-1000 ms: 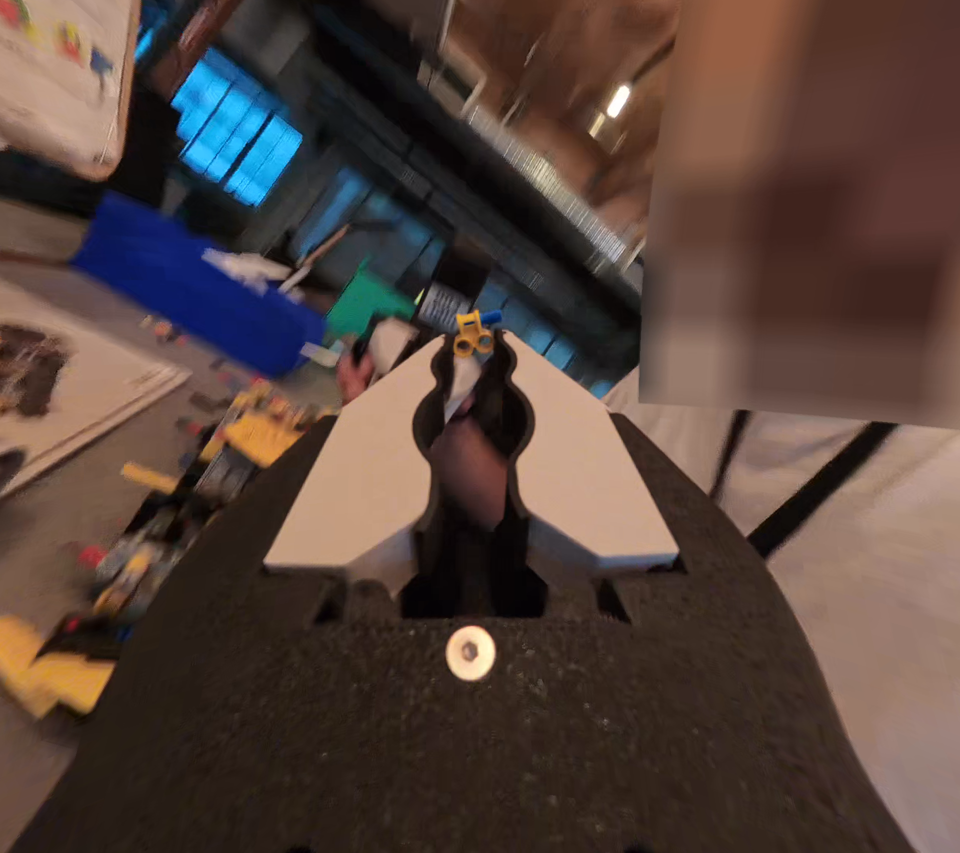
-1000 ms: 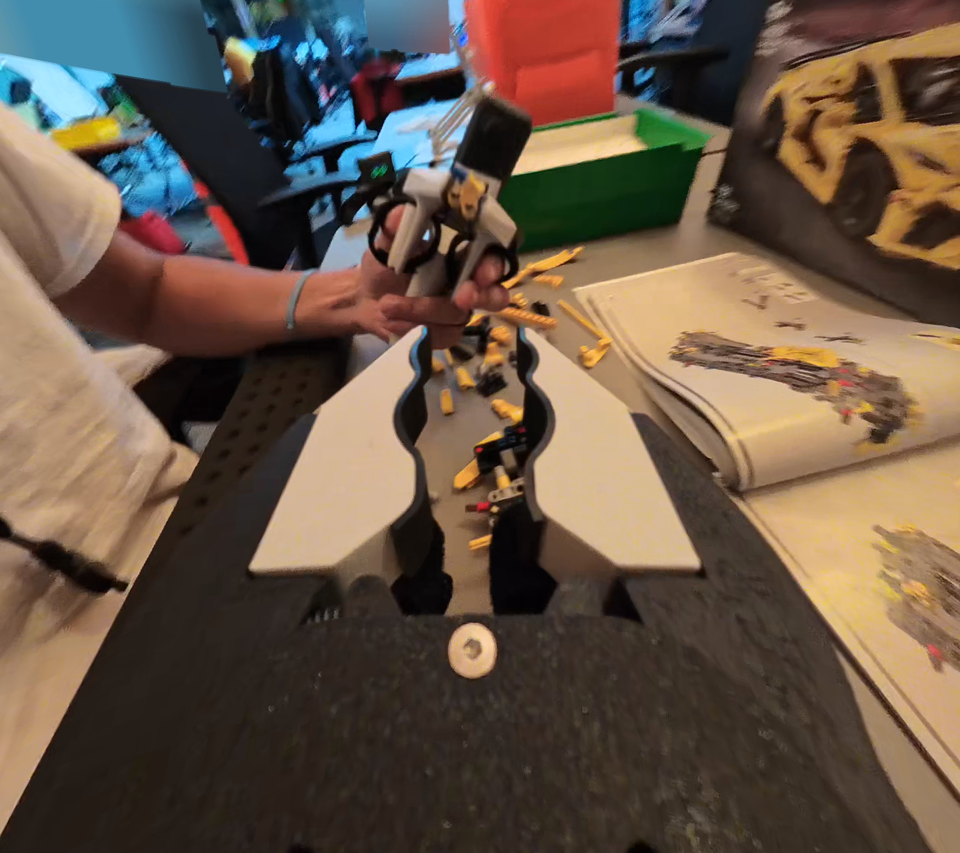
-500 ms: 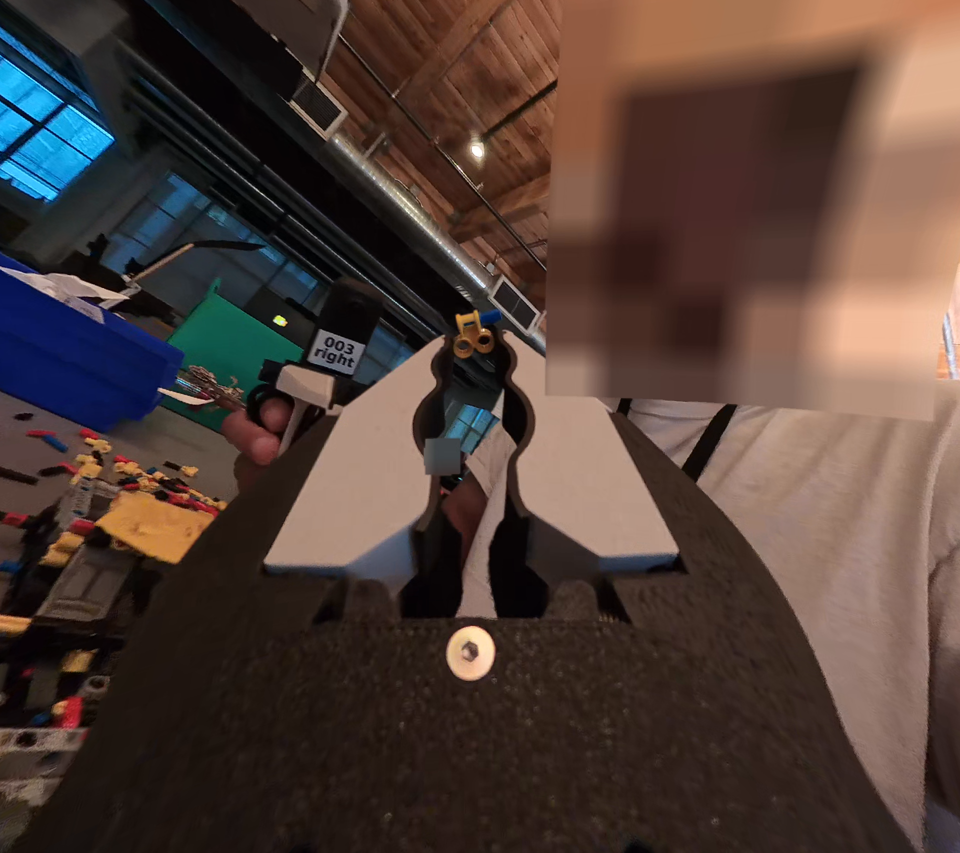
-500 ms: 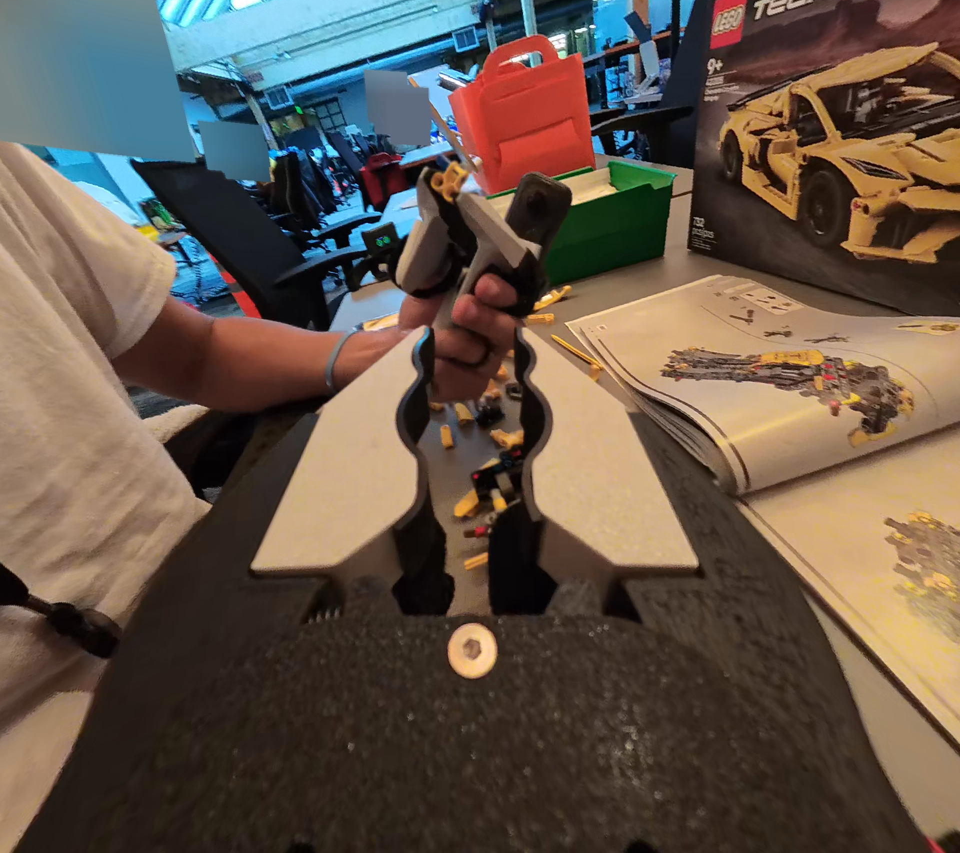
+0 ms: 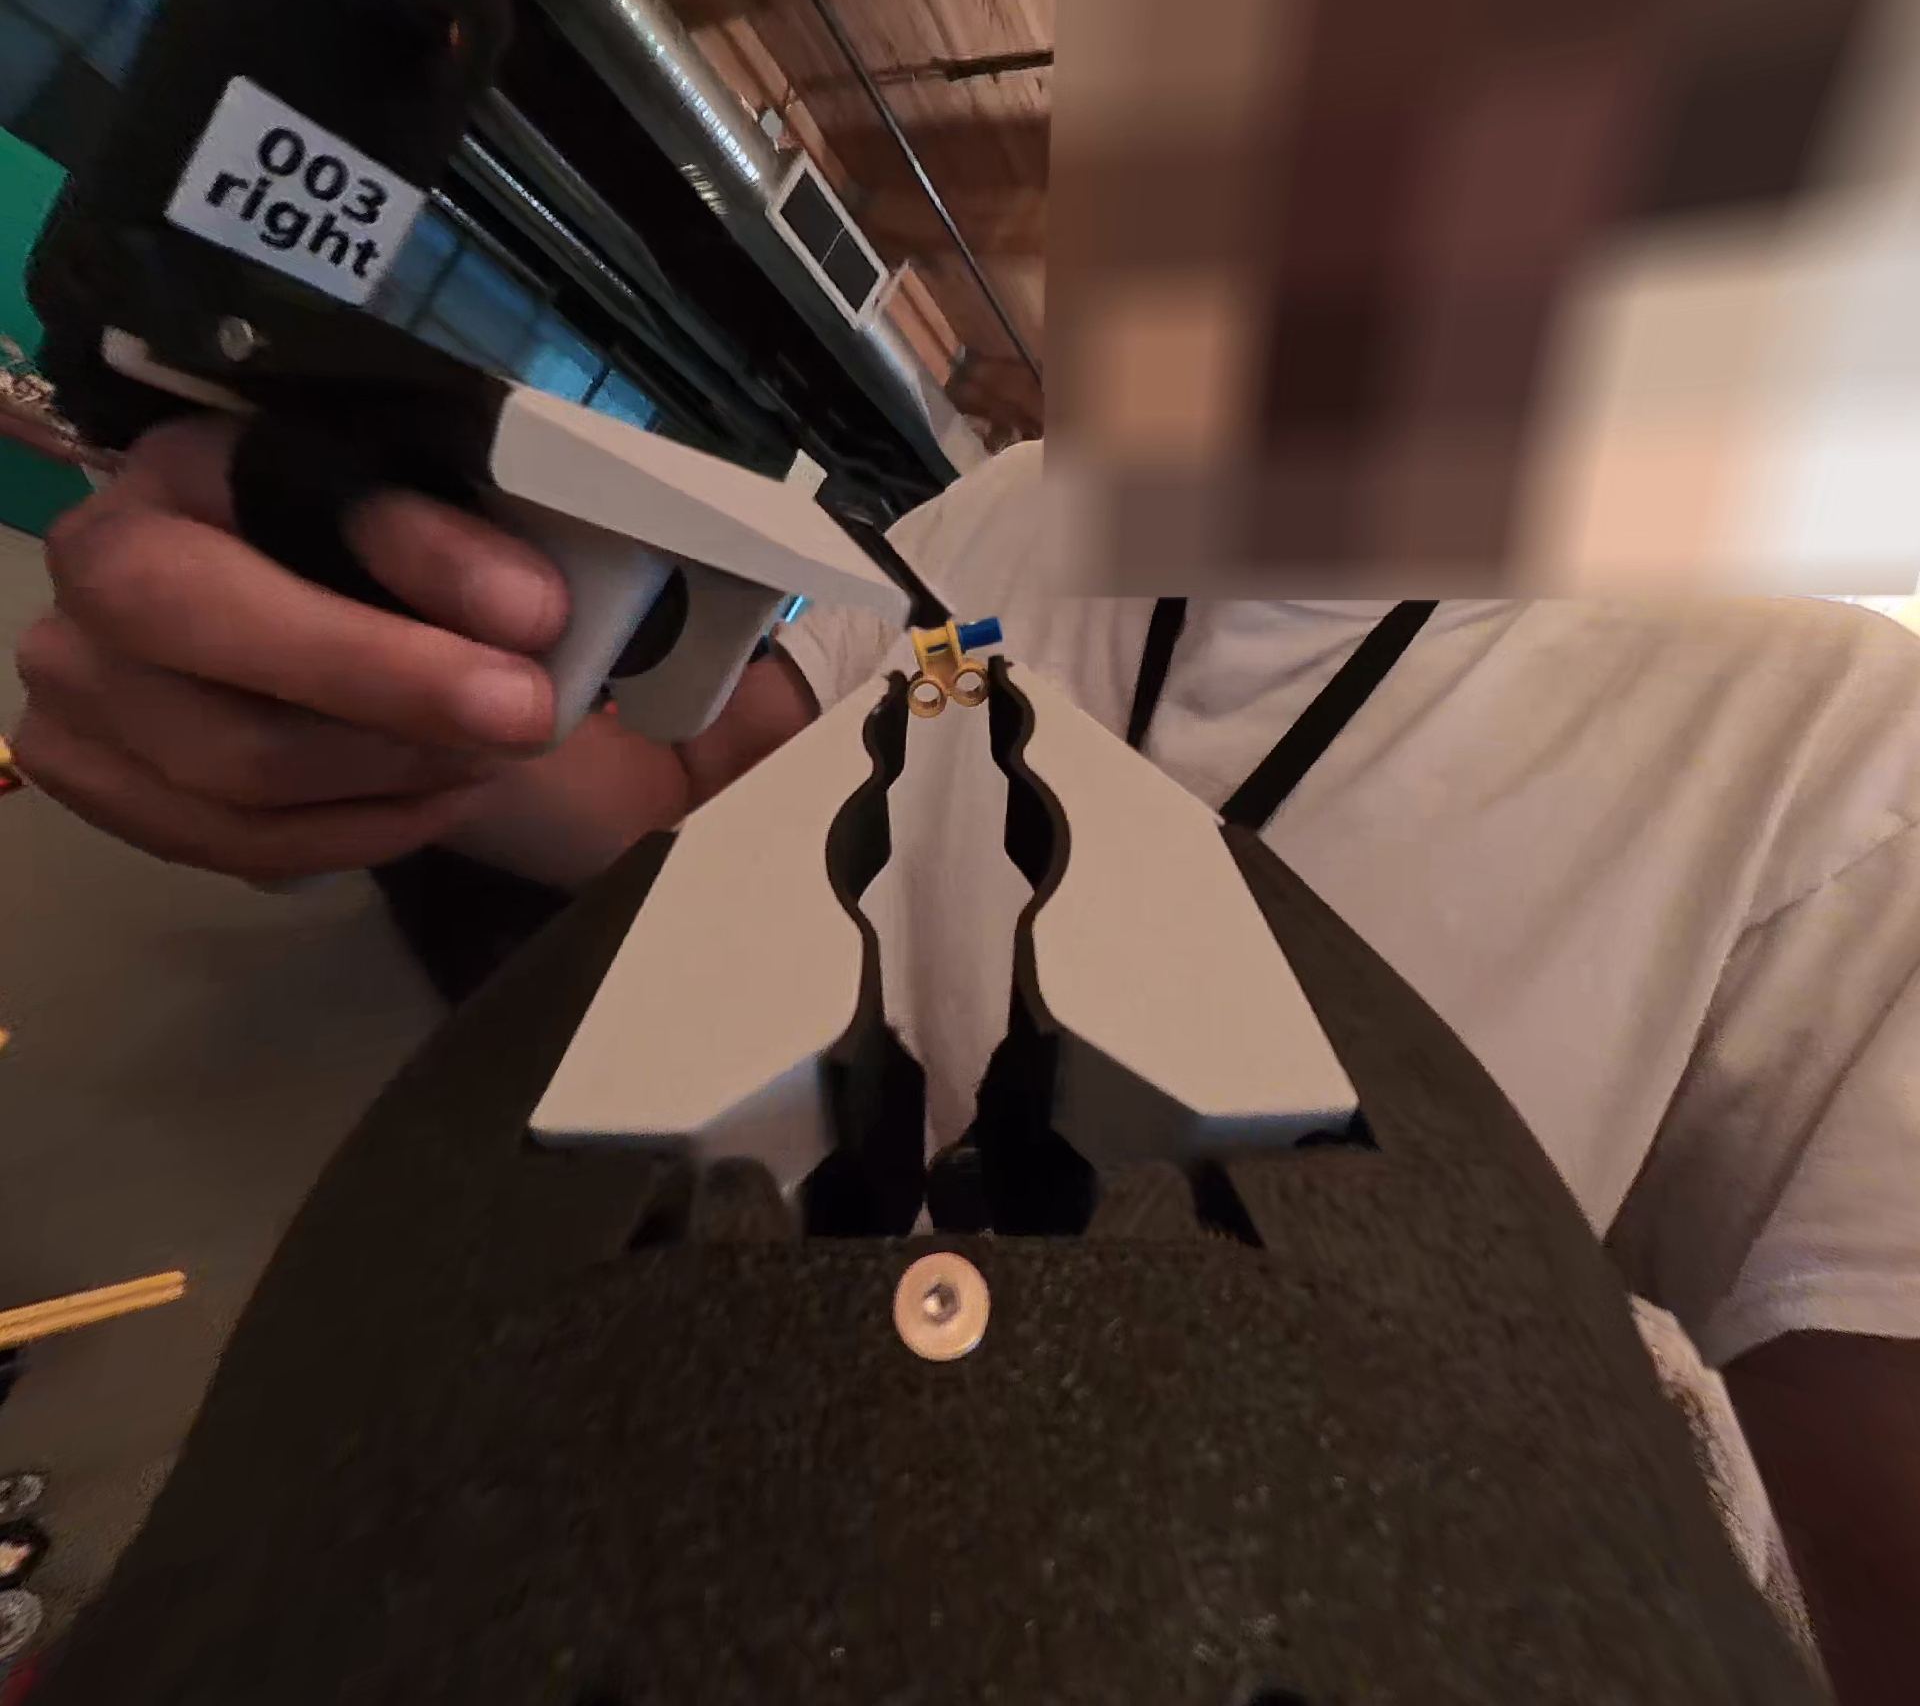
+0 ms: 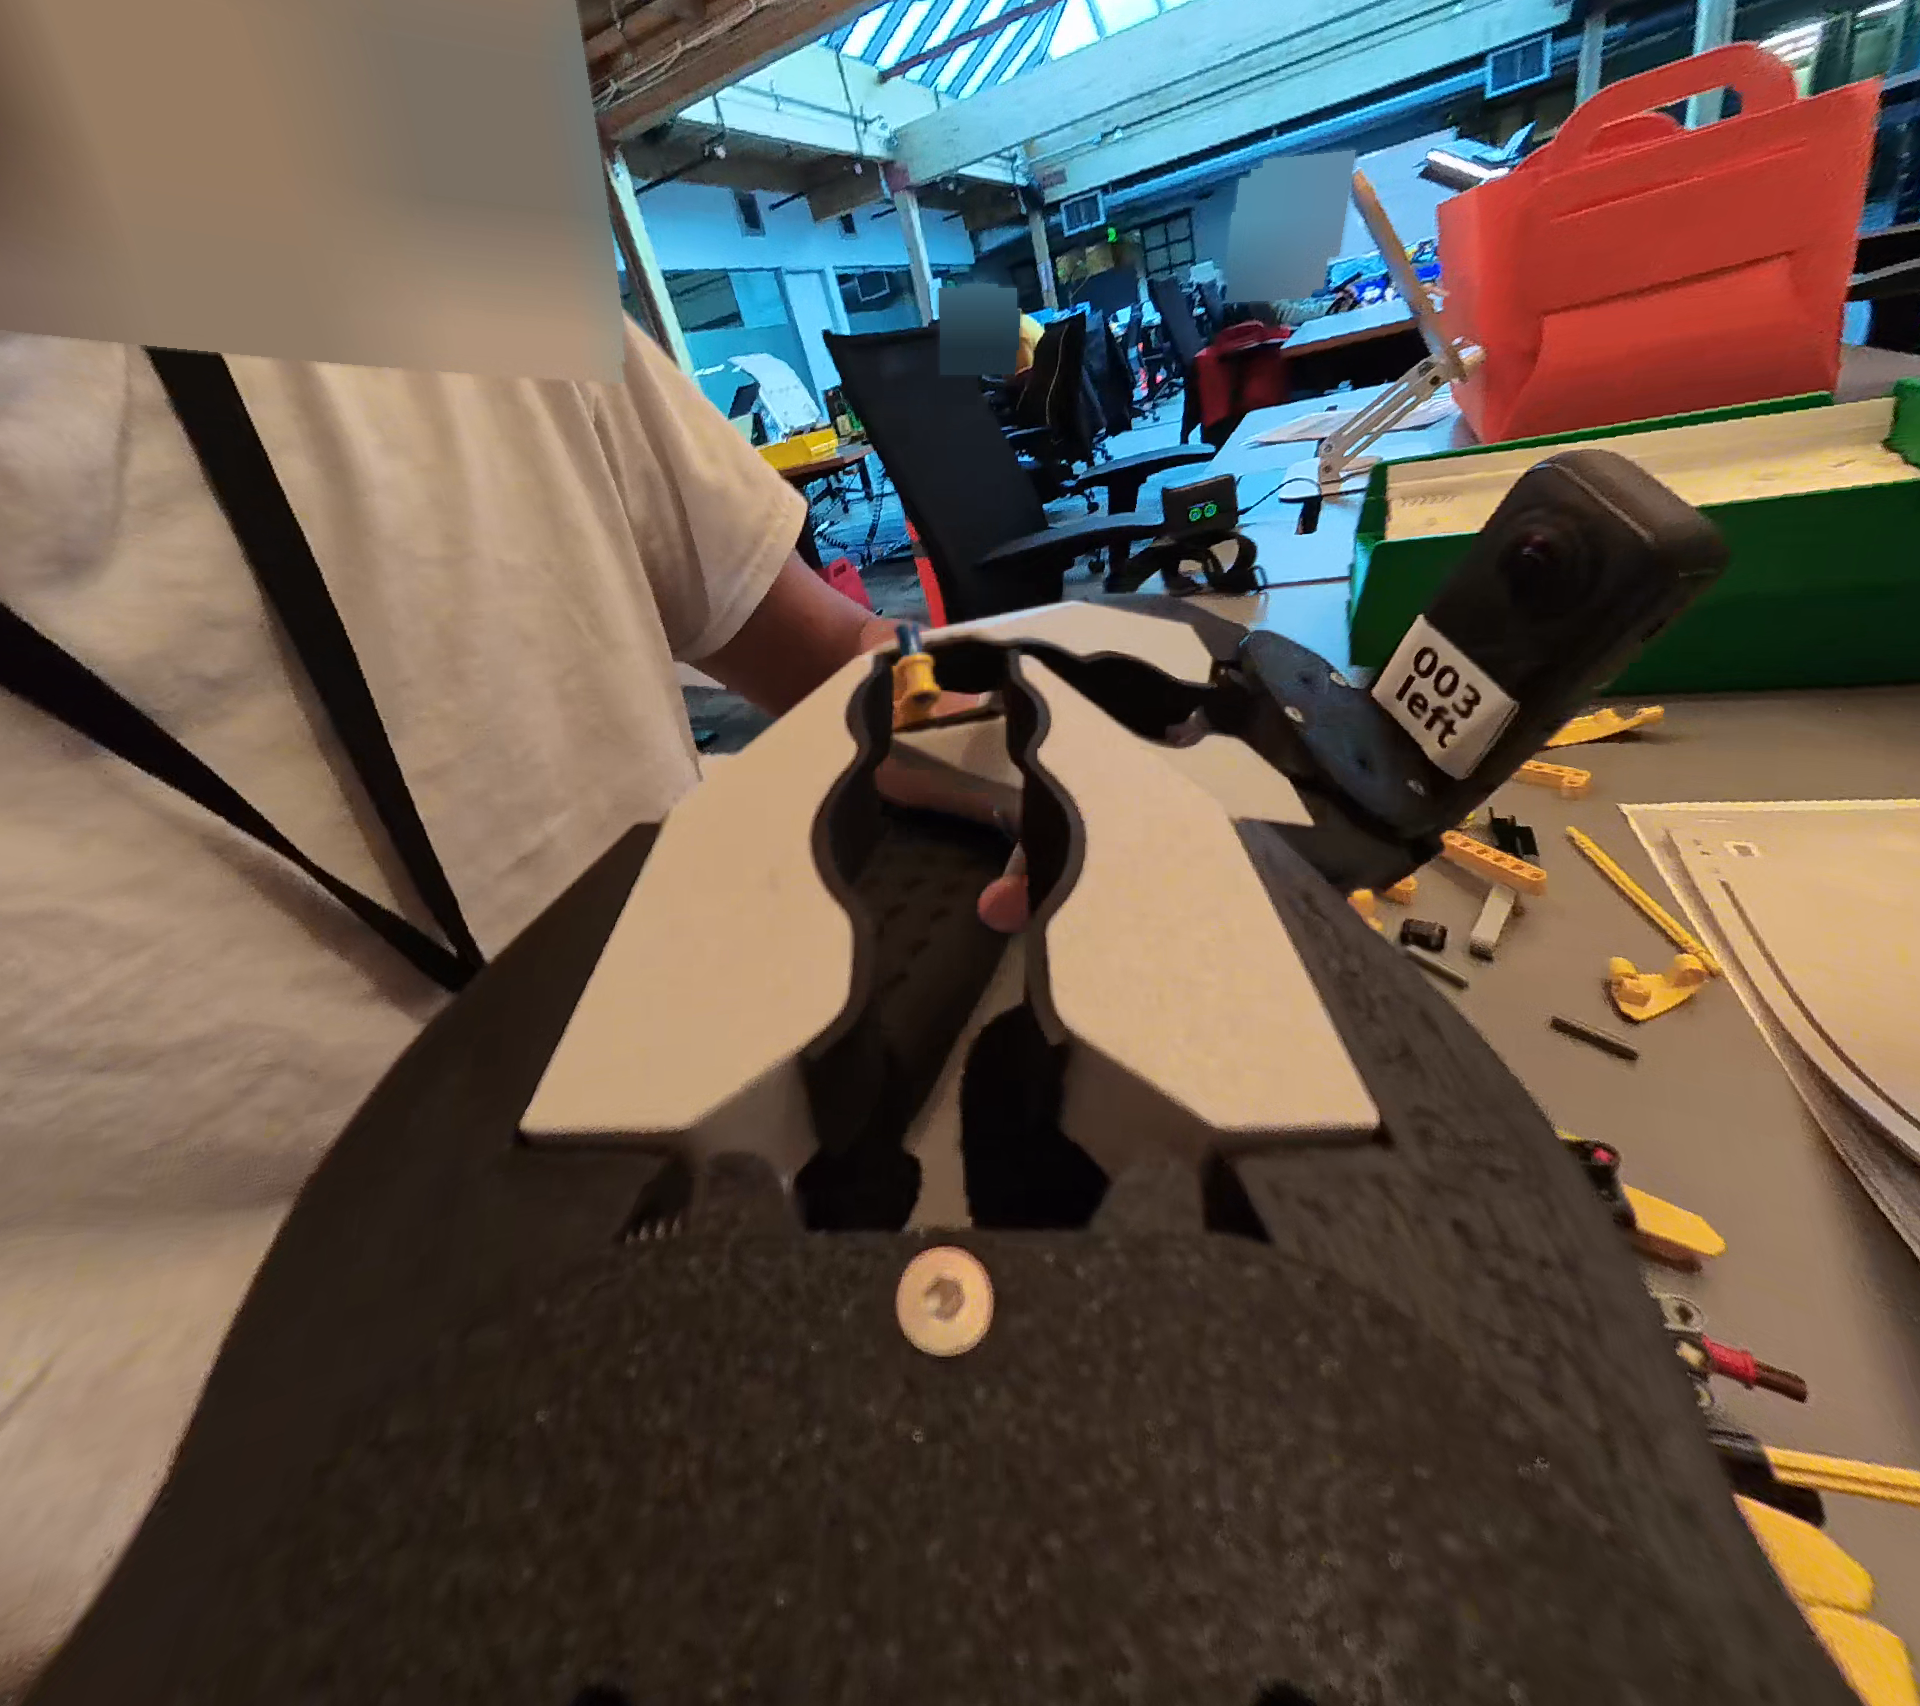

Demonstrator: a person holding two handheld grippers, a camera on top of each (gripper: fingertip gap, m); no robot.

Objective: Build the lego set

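My left gripper [image 5: 945,682] is shut on a small yellow connector [image 5: 945,688] with a blue pin [image 5: 977,633] in it, held up in the air in front of a person's white shirt. My right gripper [image 5: 916,609] comes in from the left, and its tip touches the top of the connector. In the right wrist view my right gripper [image 6: 948,669] is open, with the yellow connector [image 6: 914,682] just inside its left fingertip. The left gripper's black camera [image 6: 1558,586] shows to the right.
Loose yellow and black parts [image 6: 1496,867] lie on the grey table [image 6: 1714,1137] at the right. An open instruction booklet [image 6: 1829,929] lies beyond them. A green bin [image 6: 1787,607] and an orange bag [image 6: 1662,254] stand behind. The person's shirt [image 5: 1507,877] is close ahead. Less than 4 cm separates the two grippers' tips.
Both grippers have swung up toward the person and come together. My right gripper's tips have moved onto the connector that the left gripper still holds.
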